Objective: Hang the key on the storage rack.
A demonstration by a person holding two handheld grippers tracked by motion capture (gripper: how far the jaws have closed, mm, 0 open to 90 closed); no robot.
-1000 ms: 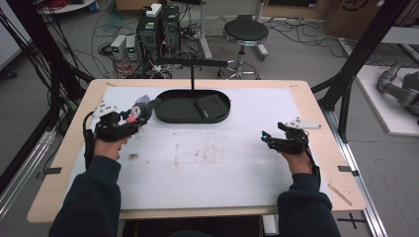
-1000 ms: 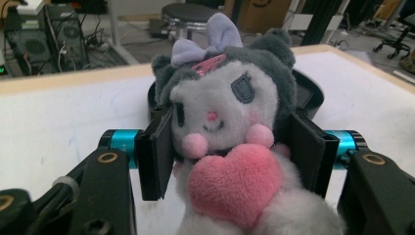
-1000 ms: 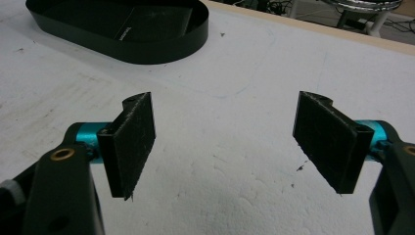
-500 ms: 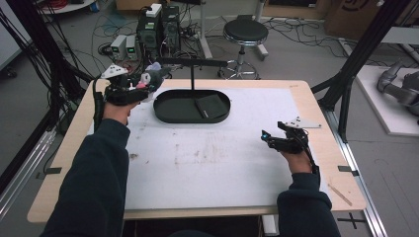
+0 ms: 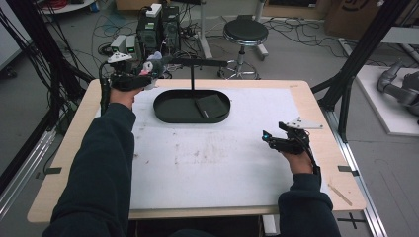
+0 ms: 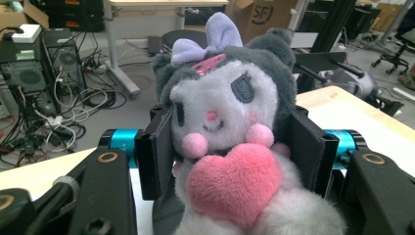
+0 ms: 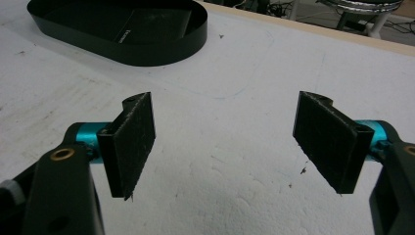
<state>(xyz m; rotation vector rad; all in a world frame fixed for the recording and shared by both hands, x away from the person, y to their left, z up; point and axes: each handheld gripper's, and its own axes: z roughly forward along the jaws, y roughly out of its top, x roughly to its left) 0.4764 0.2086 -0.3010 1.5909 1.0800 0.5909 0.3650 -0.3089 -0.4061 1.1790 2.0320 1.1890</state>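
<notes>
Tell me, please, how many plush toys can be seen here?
1. The plush toy sits between the jaws of the left tool, held up near the table's far left corner, beside the black tray. Others may be hidden behind it.

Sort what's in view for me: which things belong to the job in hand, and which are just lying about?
In the job:
- plush toy, clamped in the left gripper
- black oval tray
- T-shaped stand rising from the tray

Lying about:
- right gripper, open over bare table
- round stool
- computer towers
- floor cables
</notes>
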